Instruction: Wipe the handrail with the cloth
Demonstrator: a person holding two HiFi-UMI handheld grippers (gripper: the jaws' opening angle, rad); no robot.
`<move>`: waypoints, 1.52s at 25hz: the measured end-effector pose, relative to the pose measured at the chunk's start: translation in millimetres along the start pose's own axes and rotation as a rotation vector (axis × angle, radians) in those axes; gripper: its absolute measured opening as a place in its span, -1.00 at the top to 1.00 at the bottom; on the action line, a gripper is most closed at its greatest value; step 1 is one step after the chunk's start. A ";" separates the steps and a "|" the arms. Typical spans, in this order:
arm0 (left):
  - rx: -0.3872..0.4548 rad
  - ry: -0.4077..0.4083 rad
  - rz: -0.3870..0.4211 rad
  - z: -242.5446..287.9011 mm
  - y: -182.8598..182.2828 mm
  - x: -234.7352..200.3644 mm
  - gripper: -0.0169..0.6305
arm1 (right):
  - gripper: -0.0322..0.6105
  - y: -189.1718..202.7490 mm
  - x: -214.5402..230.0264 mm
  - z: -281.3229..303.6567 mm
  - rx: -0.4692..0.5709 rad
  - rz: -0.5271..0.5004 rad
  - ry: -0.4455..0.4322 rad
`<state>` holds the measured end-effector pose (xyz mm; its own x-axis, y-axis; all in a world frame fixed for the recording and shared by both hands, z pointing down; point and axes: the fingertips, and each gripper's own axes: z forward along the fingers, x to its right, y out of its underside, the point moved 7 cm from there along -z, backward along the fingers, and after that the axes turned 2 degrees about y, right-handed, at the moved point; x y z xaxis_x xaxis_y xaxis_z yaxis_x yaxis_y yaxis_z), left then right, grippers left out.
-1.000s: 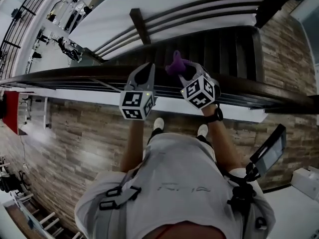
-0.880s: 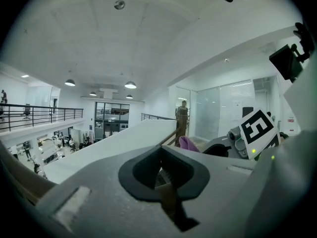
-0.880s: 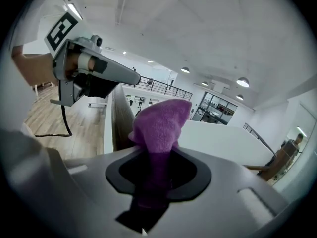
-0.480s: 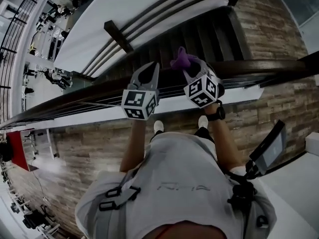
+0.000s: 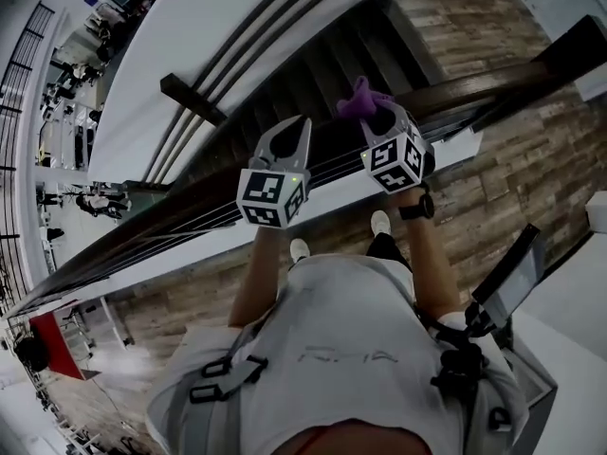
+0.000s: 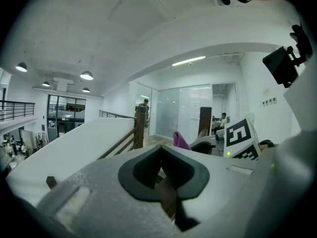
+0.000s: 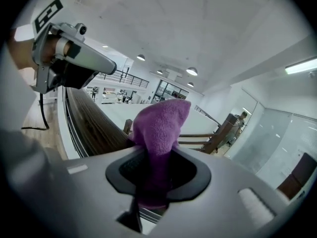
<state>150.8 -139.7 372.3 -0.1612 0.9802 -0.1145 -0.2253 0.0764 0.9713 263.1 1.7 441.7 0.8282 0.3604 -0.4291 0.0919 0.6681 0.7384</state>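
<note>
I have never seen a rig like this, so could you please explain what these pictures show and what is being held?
There is no robot here: a person holds a two-jaw gripper in each hand. The head view comes from a camera on the person's head, looking steeply down over a dark wooden handrail, with stairs beyond it. The two gripper views come from a camera riding on each gripper, looking along its jaws. The left gripper is shut and holds nothing. The right gripper is shut on a purple cloth, held at the handrail; whether the cloth touches the wood I cannot tell. The marker cubes are parts of the grippers.
</note>
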 end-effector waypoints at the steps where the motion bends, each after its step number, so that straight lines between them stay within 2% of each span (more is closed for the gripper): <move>1: 0.000 0.016 0.004 5.4 -1.2 6.1 0.95 | 0.57 5.3 7.6 -1.9 -0.005 0.013 0.014; 7: -0.014 0.103 0.016 30.2 -3.3 38.8 0.95 | 0.57 27.7 42.6 -9.8 -0.028 0.073 0.085; 14: -0.013 0.179 0.034 60.9 -5.9 76.8 0.95 | 0.57 47.2 68.4 -15.7 -0.029 0.092 0.132; 20: -0.006 0.228 0.046 85.0 -15.1 92.5 0.95 | 0.57 57.1 94.1 -17.0 -0.043 0.103 0.180; 27: -0.019 0.305 0.059 126.6 -18.1 129.6 0.95 | 0.57 91.6 137.2 -24.9 -0.057 0.151 0.245; 33: 0.001 0.374 0.066 156.2 -25.2 160.9 0.95 | 0.57 120.4 174.7 -33.0 -0.073 0.197 0.306; 38: 0.012 0.400 0.072 174.7 -31.1 174.5 0.95 | 0.57 134.9 202.3 -38.7 -0.089 0.213 0.353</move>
<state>297.5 60.8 358.6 -0.5380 0.8350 -0.1157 -0.1890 0.0143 0.9819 421.6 190.0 434.3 0.5823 0.6866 -0.4354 -0.1218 0.6031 0.7883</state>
